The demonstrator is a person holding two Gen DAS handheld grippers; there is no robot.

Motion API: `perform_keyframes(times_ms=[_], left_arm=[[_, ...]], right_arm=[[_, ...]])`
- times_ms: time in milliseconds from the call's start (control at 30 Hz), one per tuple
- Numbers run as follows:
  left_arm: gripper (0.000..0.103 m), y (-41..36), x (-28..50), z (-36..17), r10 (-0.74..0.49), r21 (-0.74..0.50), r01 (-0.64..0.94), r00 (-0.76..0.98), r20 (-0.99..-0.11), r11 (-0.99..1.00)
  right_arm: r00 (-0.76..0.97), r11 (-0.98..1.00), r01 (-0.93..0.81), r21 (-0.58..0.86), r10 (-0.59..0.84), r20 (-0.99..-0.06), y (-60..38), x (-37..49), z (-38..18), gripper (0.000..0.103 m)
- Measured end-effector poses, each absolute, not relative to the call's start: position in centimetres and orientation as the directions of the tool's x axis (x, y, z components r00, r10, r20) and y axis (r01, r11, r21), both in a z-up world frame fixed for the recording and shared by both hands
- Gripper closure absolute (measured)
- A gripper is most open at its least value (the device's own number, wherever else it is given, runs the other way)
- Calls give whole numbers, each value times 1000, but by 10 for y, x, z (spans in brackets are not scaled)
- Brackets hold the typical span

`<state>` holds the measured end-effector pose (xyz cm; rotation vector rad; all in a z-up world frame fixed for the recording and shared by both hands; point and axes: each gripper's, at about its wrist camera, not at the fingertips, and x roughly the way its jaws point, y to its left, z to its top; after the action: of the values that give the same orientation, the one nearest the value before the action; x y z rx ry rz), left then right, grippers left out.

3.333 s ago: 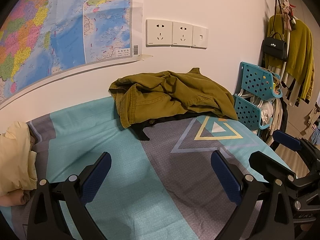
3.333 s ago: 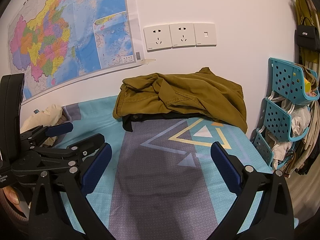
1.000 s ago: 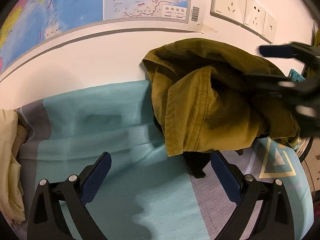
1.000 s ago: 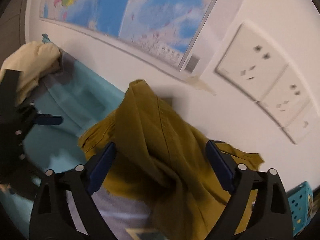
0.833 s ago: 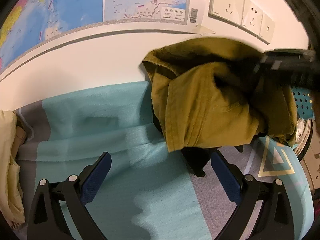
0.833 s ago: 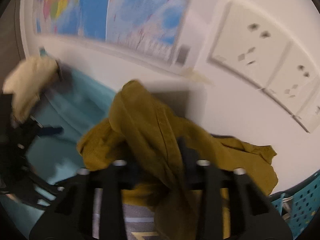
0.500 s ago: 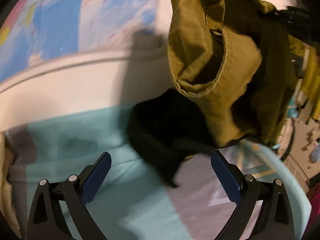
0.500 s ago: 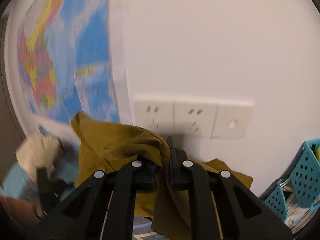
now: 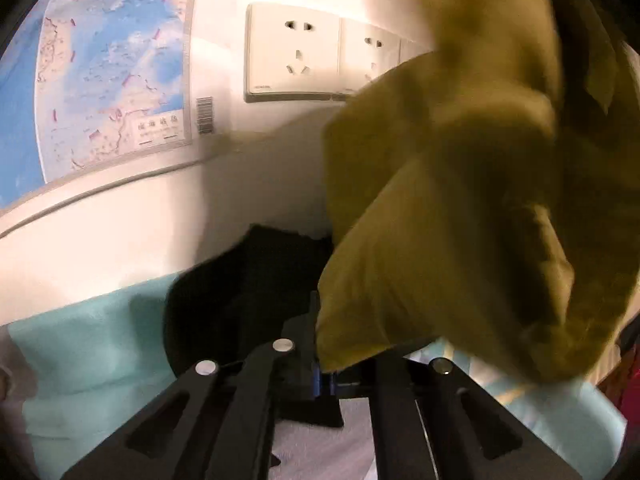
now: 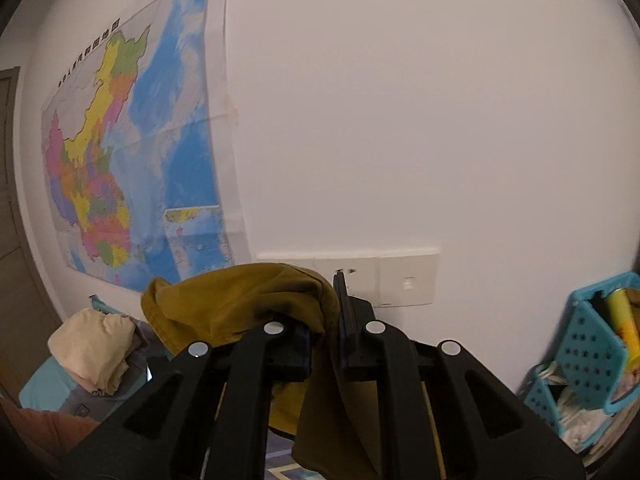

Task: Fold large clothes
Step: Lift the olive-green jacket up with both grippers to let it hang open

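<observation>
A large olive-green garment [image 9: 460,200] hangs in the air and fills the right of the left wrist view. My left gripper [image 9: 324,378] is shut on its lower hem, which ends right at the blue pads. In the right wrist view the same olive garment [image 10: 240,300] bunches over my right gripper [image 10: 326,344], which is shut with a fold of the cloth running down between its fingers. A black garment [image 9: 248,288] lies on the teal bed sheet [image 9: 92,348] against the wall, below the lifted one.
A wall map [image 10: 132,184] and a row of sockets [image 9: 296,56] are on the white wall straight ahead. A cream bundle [image 10: 92,344] lies at the left end of the bed. Blue perforated baskets [image 10: 592,344] full of items stand at the right.
The right gripper closed on the olive garment and raised it off the bed. The left gripper's jaws, wide apart before, have shut on its hem. The black garment is uncovered.
</observation>
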<state>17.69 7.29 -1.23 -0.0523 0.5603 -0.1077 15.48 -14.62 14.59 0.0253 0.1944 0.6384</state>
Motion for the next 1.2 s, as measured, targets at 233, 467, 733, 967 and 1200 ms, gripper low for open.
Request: perform_keyframes(times_ms=[233, 467, 733, 967, 1200], left_arm=[[103, 73, 151, 98, -175, -30, 174, 939, -297, 984], [103, 113, 69, 227, -194, 17, 194, 981, -22, 981], [101, 139, -71, 310, -41, 163, 23, 993, 110, 986], [101, 178, -202, 337, 122, 236, -162, 977, 175, 958], [101, 182, -271, 352, 322, 325, -376, 923, 209, 868]], right_arm=[[854, 852, -517, 77, 520, -14, -205, 96, 203, 95], [852, 863, -505, 20, 494, 173, -261, -12, 263, 95], [733, 763, -645, -34, 631, 254, -273, -125, 269, 95], [517, 554, -830, -66, 808, 281, -248, -186, 249, 95], [346, 377, -924, -64, 895, 282, -204, -192, 244, 94]])
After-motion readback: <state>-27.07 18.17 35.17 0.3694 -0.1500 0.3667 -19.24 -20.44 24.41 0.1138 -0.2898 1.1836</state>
